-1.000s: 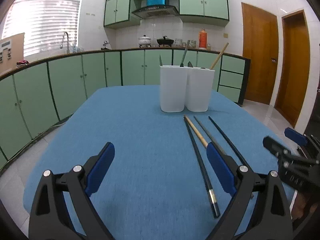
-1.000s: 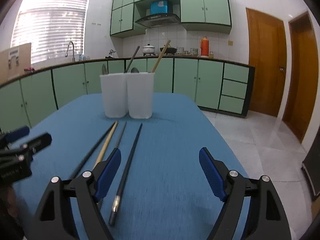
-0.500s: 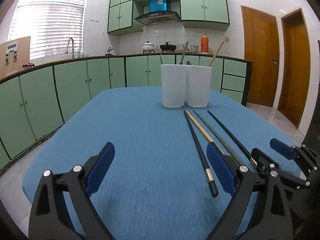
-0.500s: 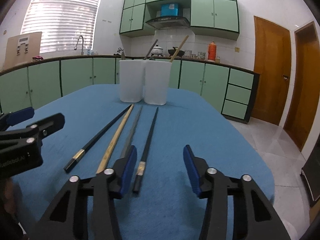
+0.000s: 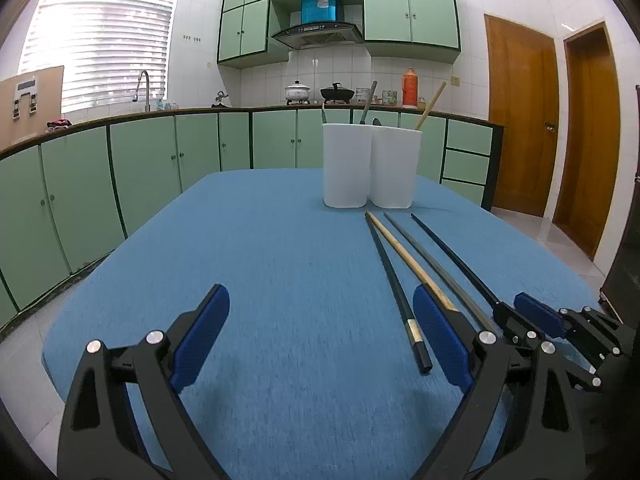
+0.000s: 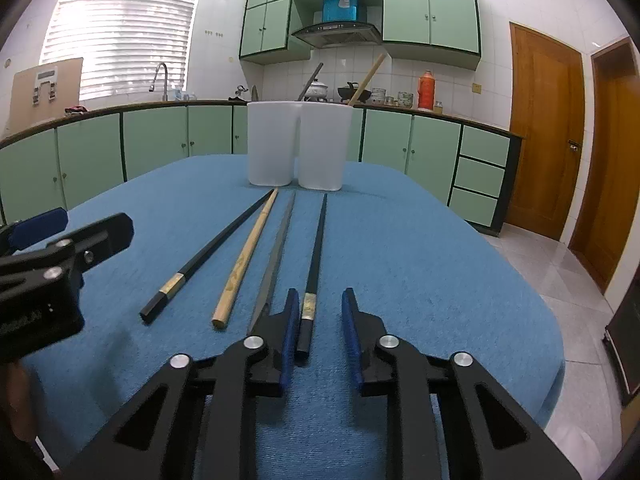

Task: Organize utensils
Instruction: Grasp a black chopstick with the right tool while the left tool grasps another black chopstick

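On the blue surface (image 6: 420, 264): four loose chopsticks lie side by side, pointing toward two white holders at the far end.
Holders: the left white holder (image 6: 272, 142) and the right white holder (image 6: 325, 146) stand touching each other; a few utensil handles already poke out of them, so I judge part of the sorting done.
Chopsticks, left to right in my right view: a black chopstick with a gold band (image 6: 208, 258), a wooden chopstick (image 6: 246, 258), a grey chopstick (image 6: 276, 256), and a second black chopstick (image 6: 314, 264).
Right claw (image 6: 318, 332): low over the surface, its blue pads either side of the near end of the second black chopstick. The jaws are closing; one pad sits just beside the stick, the other has a visible gap, so I do not count it as gripped yet.
Left claw (image 5: 320, 340): spread wide apart, holding nothing, hovering over bare cloth left of the chopsticks.
Progress: early to middle, by my reading. All four chopsticks are on the surface, none lifted.
Left to do: finish the pinch, lift the stick, drop it in a holder, then repeat for the other three.
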### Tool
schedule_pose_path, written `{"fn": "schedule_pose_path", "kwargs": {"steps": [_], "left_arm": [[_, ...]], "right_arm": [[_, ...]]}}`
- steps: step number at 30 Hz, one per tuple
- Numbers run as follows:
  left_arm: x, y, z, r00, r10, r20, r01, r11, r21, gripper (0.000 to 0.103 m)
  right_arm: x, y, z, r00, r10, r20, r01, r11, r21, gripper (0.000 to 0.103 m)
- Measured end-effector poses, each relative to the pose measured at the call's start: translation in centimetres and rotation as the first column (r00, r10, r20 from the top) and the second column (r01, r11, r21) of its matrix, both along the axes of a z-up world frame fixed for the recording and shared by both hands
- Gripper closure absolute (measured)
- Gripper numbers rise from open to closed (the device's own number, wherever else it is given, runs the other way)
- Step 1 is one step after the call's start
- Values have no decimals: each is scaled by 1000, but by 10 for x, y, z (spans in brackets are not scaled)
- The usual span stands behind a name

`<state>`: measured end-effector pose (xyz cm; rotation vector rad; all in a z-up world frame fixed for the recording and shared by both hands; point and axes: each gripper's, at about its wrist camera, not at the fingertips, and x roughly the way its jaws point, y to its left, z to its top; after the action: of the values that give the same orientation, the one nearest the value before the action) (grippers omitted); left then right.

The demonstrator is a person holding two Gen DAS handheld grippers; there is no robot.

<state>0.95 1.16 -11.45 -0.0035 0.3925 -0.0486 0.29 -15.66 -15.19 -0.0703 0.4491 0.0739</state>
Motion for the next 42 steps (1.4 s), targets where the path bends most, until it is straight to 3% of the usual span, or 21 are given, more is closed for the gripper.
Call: {"fn": "schedule_pose_path", "kwargs": {"steps": [5,17,19,29,32,40,42], "left_arm": [[-1,-2,0,1000,0,1,0,1000,-1,13],[-11,-14,-6,999,-41,-8,41,999,23,13],[-10,-18,-7,999,-47,-14,47,998,35,22],[10,-29,-23,989,-74,-125,73,997,-16,46],[10,-34,-25,991,-64,-120,64,998,-6,52],[13,-47,-25,990,-77,-118,77,997,-4,91],[12,-52,-25,990,-84,-117,85,996,6,96]], "right_arm": [[1,4,-1,1000,12,-3,-12,1000,-1,95],[-5,-18,0,999,-54,-2,54,996,74,96],[-6,-23,0,998,-67,-2,66,994,83,96],[-13,-38,0,996,-92,2,91,989,115,96],[-13,-40,-1,996,-90,2,89,989,120,96],[-15,-44,0,996,-87,2,86,988,130,96],[-15,-44,0,996,-88,2,87,988,130,96]]}}
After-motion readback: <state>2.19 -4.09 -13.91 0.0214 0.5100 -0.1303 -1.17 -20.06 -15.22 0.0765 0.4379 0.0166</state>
